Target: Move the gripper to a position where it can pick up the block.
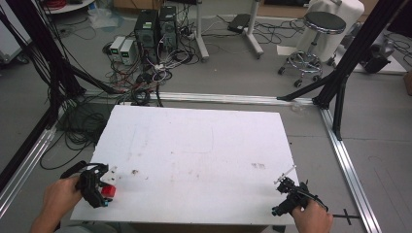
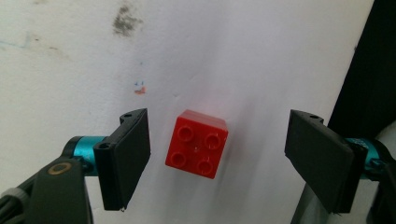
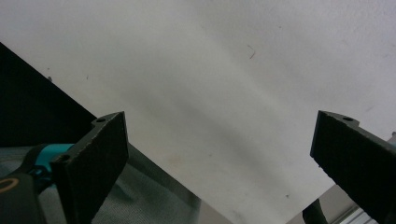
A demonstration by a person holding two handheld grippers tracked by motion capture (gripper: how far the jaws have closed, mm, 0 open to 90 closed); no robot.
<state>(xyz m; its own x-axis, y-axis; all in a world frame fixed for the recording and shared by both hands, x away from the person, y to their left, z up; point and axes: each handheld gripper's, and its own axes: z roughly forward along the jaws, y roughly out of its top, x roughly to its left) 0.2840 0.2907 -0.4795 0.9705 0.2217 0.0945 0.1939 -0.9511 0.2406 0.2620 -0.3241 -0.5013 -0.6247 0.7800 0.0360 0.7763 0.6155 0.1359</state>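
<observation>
A small red brick (image 2: 197, 143) with a two-by-two stud top lies on the white table (image 2: 233, 56), between the wide-apart jaws of my left gripper (image 2: 217, 161); neither jaw touches it. From above, the same red brick (image 1: 108, 191) shows at the table's front left corner, right by my left gripper (image 1: 99, 189), which a hand holds. My right gripper (image 1: 286, 187) is at the front right corner of the table (image 1: 204, 145), also in a hand. In the right gripper view its jaws (image 3: 219, 158) stand open over bare white surface near the table edge.
Dark smudges mark the table top (image 1: 134, 171). Beyond the table lie computer towers (image 1: 155, 26), tangled cables (image 1: 145, 77) and a round stool (image 1: 316, 29). Black frame posts (image 1: 350, 58) and aluminium rails (image 1: 350, 165) border the table.
</observation>
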